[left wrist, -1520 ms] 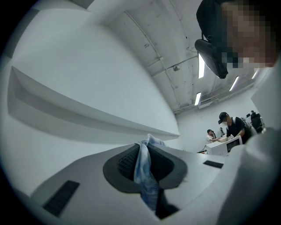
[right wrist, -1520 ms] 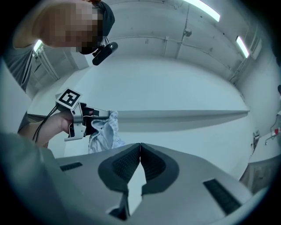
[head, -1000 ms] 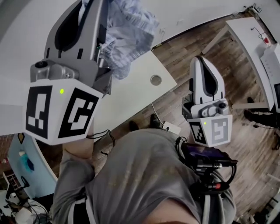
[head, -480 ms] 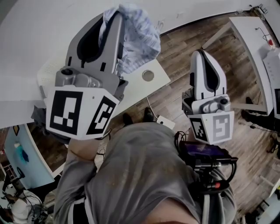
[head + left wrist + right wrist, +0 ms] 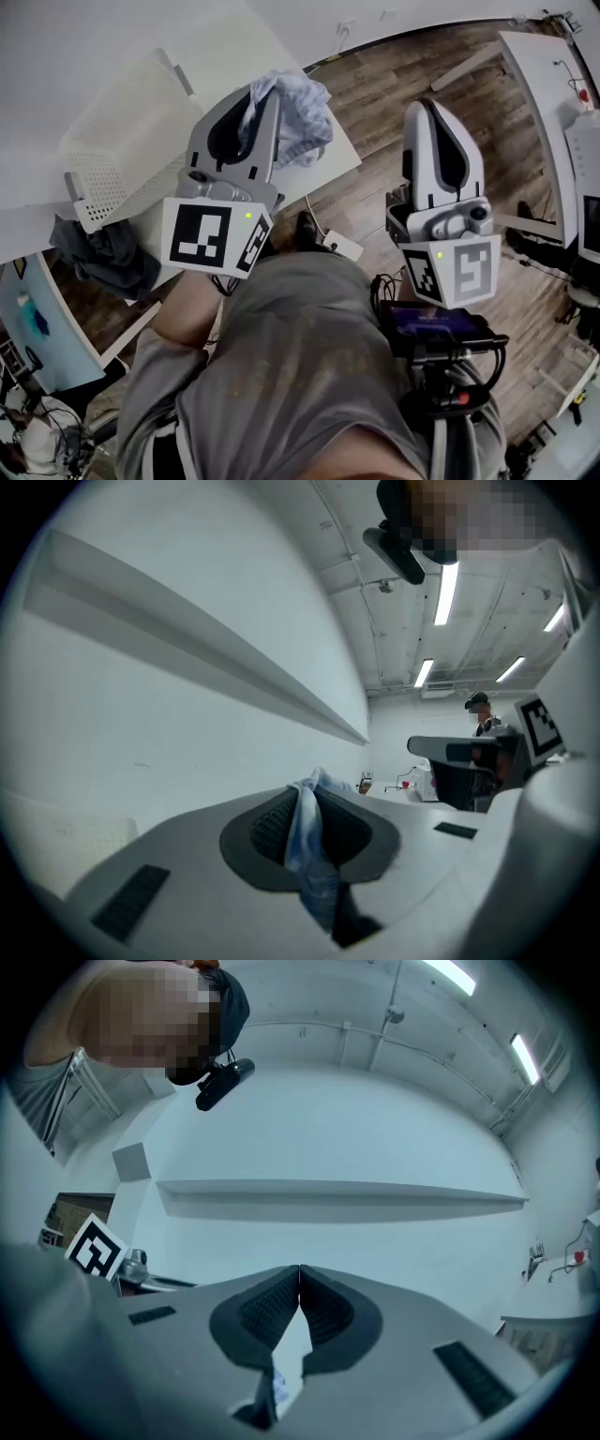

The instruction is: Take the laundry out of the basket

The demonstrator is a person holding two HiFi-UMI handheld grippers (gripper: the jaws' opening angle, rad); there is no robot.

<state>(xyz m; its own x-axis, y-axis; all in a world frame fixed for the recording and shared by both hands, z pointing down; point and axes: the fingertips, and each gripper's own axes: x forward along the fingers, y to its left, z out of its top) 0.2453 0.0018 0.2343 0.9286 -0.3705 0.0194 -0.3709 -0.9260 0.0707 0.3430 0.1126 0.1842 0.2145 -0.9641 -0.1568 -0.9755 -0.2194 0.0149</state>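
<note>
Pale blue garment (image 5: 298,117), white basket (image 5: 131,131)

Light: bright, even, from overhead; ceiling strip lamps (image 5: 446,591) blown out.
Shadows: soft; faint band under wall ledge (image 5: 337,1202).
Distortion: heavy fisheye all views; dark vignette in gripper-view corners.
Focus: nearest foregrd soft, bkgd sharper.
Colour: cool, washed.

Left gripper (image 5: 263,92) grips a pale blue cloth (image 5: 305,117) over the table (image 5: 225,56) — white basket (image 5: 122,141) beside it.
</note>
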